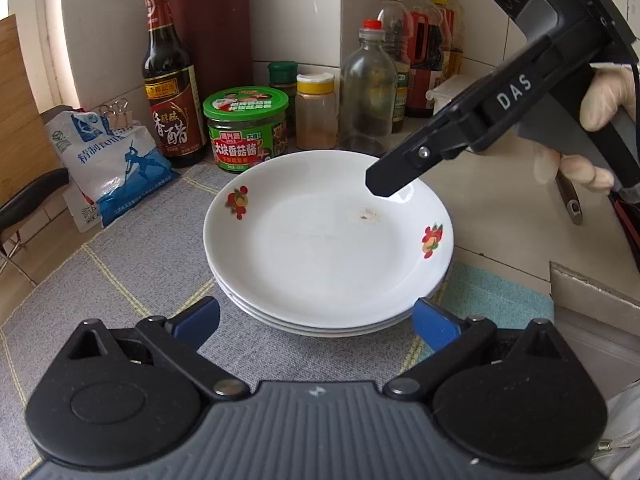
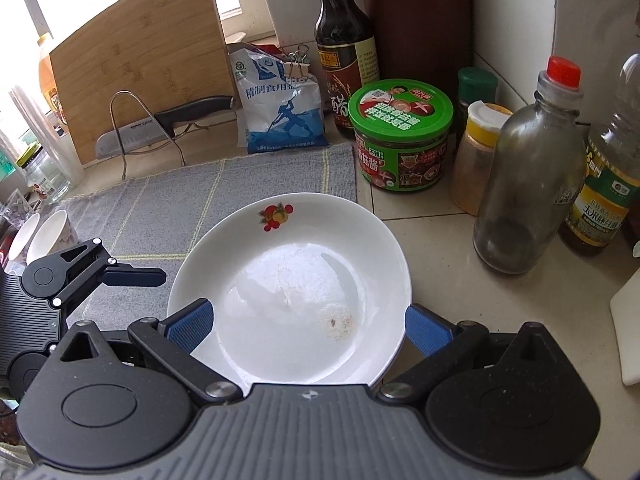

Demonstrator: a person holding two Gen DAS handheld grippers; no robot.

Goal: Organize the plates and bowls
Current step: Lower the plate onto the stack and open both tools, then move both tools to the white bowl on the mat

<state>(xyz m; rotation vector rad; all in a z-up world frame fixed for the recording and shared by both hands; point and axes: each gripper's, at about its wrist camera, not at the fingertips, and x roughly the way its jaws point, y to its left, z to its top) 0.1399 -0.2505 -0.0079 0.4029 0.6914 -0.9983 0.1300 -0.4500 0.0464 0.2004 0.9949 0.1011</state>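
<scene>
Left wrist view
Left gripper (image 1: 316,320): fingers wide apart, holding nothing, just short of the plates.
Plates (image 1: 328,240): white stack on a grey mat (image 1: 132,264).
Right gripper (image 1: 390,182): over the stack's far rim.

Right wrist view
Right gripper: fingers wide, empty, plate between them.
Bowls (image 2: 44,236): far left.

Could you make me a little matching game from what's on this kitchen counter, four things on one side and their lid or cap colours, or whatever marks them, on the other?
Things:
1. Mushroom sauce jar
2. Empty glass bottle
3. Spice shaker
4. Top plate

Marks:
A. Red cap
B. Fruit motifs on the rim
C. Green lid
D. Yellow lid

Pairs: 1-C, 2-A, 3-D, 4-B
</scene>
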